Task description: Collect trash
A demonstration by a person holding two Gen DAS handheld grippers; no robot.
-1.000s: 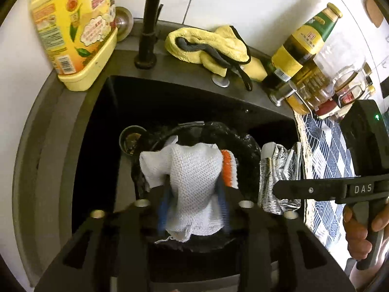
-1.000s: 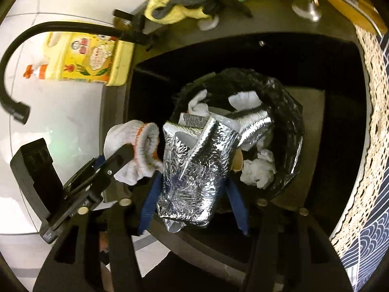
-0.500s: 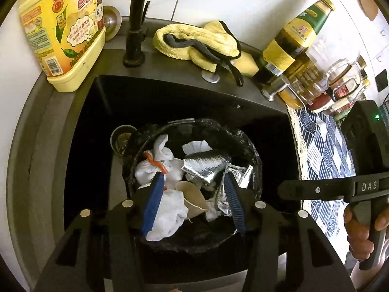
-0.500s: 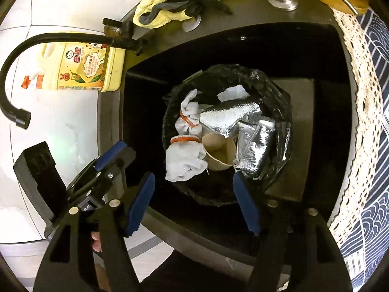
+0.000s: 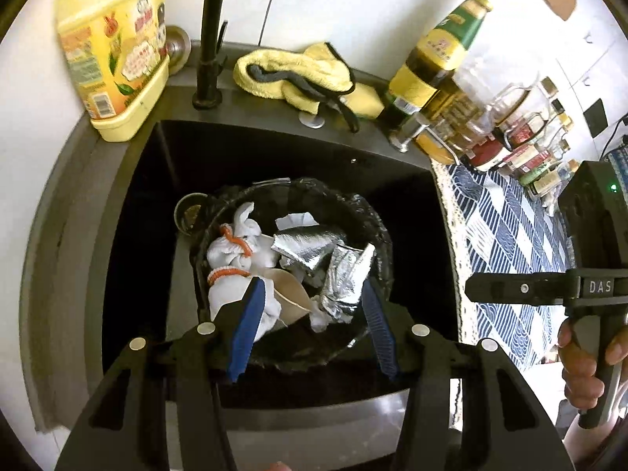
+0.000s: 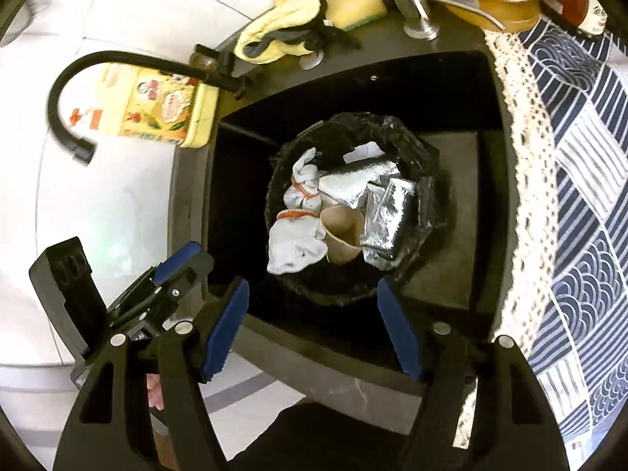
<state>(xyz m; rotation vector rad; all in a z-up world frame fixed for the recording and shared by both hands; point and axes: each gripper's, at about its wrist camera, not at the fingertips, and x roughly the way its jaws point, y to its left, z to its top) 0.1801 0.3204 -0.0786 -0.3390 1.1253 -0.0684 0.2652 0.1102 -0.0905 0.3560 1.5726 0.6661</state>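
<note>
Trash (image 5: 290,263) lies in the bin (image 5: 376,219), beyond both grippers' spread fingers (image 5: 247,325).

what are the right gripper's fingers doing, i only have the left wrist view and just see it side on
Observer: The right gripper is open with nothing between its blue pads. It hangs over the near side of the sink.
Operator: is the paper cup upright in the bag
Observer: No. The paper cup lies tilted in the bin bag, with its mouth toward the camera. It sits between the white glove and a foil pouch.
Operator: where does the tap point
Observer: The black faucet arcs away from the sink. Its nozzle hangs over the white counter.
</note>
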